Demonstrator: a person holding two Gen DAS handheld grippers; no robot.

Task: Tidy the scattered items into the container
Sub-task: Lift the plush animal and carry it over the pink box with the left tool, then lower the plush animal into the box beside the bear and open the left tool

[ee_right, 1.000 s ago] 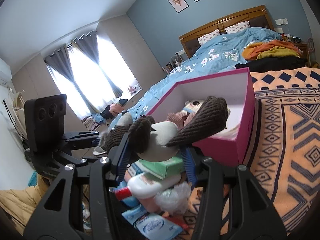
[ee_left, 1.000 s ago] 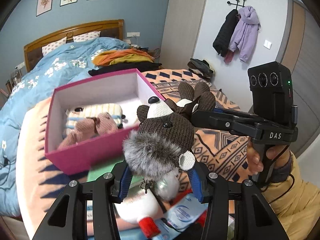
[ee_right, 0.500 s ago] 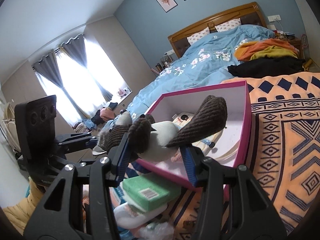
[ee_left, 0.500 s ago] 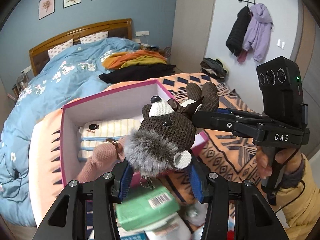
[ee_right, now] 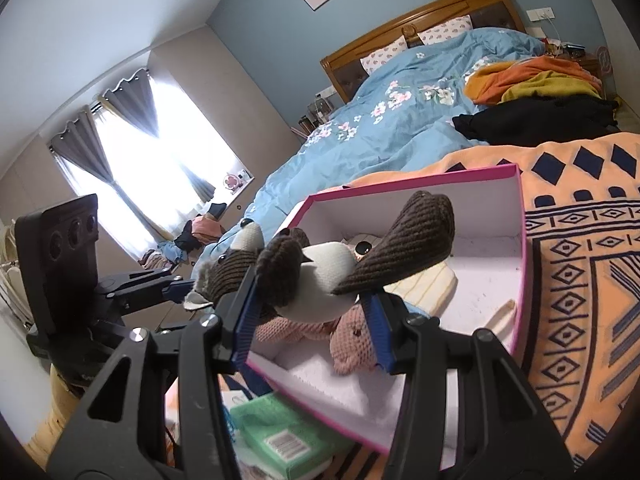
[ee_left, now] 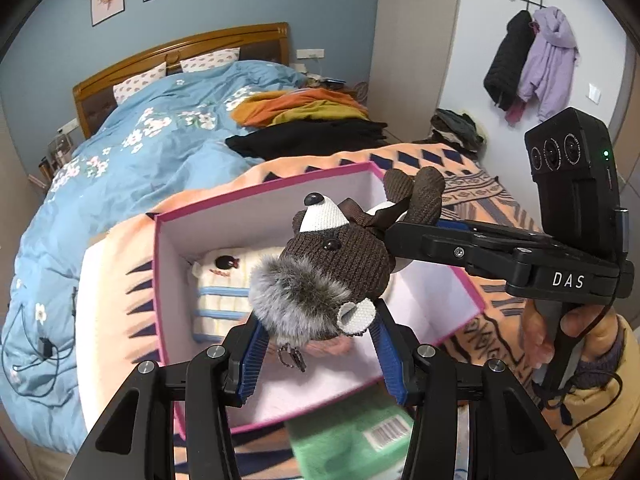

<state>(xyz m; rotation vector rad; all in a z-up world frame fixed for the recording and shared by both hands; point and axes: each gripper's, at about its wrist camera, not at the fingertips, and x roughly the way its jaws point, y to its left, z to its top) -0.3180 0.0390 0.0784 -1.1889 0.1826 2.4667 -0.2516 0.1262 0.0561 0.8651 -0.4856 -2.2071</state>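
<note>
A brown knitted plush animal (ee_left: 336,256) with a grey fur ruff hangs in the air over the open pink box (ee_left: 256,196). My left gripper (ee_left: 318,344) is shut on its furry head end. My right gripper (ee_right: 312,308) is shut on its white belly (ee_right: 320,276), between the brown legs; in the left wrist view the right gripper (ee_left: 412,222) reaches in from the right. Inside the pink box (ee_right: 524,256) lie a pink knitted toy (ee_right: 352,332) and a cream striped plush (ee_left: 224,284).
A green packet (ee_left: 352,436) with a barcode lies on the orange patterned blanket (ee_right: 580,280) just outside the box's near wall. Beyond the box are a blue floral duvet (ee_left: 140,152) and a pile of folded clothes (ee_left: 304,116). A person's hand (ee_left: 560,332) holds the right gripper's handle.
Both grippers have carried the plush forward from above the loose items to above the pink box. The box now fills more of both views; the bottles and packets have dropped out of sight.
</note>
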